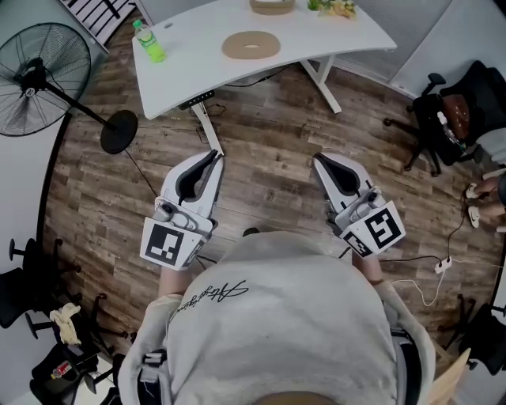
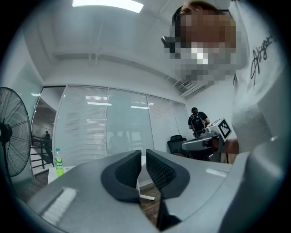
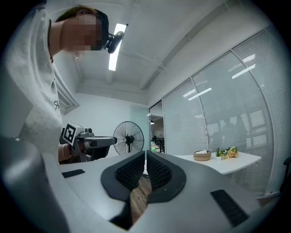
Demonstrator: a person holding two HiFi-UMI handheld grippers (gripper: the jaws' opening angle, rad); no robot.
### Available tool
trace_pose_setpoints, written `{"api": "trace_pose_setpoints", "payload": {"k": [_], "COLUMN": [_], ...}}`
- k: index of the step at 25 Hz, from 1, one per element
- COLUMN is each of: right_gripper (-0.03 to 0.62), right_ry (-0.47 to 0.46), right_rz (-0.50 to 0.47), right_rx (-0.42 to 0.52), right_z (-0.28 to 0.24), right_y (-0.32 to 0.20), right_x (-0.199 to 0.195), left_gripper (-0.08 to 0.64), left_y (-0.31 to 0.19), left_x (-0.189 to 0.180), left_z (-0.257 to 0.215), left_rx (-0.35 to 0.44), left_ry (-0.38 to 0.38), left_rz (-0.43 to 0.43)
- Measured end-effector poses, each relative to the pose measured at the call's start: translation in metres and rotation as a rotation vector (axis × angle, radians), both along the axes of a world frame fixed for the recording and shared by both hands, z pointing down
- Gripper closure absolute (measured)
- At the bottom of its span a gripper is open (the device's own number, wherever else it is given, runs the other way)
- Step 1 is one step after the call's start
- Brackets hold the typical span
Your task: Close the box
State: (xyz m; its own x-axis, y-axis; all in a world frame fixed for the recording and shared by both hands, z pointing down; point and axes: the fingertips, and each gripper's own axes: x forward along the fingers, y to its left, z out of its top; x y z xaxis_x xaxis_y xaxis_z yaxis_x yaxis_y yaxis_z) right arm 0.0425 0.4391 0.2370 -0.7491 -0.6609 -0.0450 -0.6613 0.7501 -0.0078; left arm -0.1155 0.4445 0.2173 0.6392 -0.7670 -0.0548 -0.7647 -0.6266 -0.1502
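Closing looks unstarted: the left gripper (image 1: 213, 157) and right gripper (image 1: 319, 161) hold their fingers pressed together, empty, the desk (image 1: 190, 67) well ahead of them.

Round tan box (image 1: 271, 6) stands on white table (image 1: 198, 47), flat lid (image 1: 251, 45) nearby.

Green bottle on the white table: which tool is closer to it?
Left. The left tool is below the green bottle and slightly right in the head view; the right tool is much farther right.
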Motion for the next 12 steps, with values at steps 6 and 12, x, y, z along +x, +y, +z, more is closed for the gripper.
{"api": "trace_pose_setpoints", "payload": {"k": [6,12], "right_gripper": [0.422,0.278], "right_ry": [-0.027,-0.038], "right_rz": [0.012,0.042], "right_rx": [-0.014,-0.022], "right_z": [0.000,0.001], "right_y": [-0.003,-0.008], "right_x": [-0.004,-0.004], "left_gripper": [0.458,0.339], "left_y": [0.002,-0.001], "left_x": [-0.004,-0.012], "left_z": [0.002,0.001], "left_rx": [-0.019,-0.035], "left_ry": [0.020,0.055], "left_rz": [0.006,-0.007]}}
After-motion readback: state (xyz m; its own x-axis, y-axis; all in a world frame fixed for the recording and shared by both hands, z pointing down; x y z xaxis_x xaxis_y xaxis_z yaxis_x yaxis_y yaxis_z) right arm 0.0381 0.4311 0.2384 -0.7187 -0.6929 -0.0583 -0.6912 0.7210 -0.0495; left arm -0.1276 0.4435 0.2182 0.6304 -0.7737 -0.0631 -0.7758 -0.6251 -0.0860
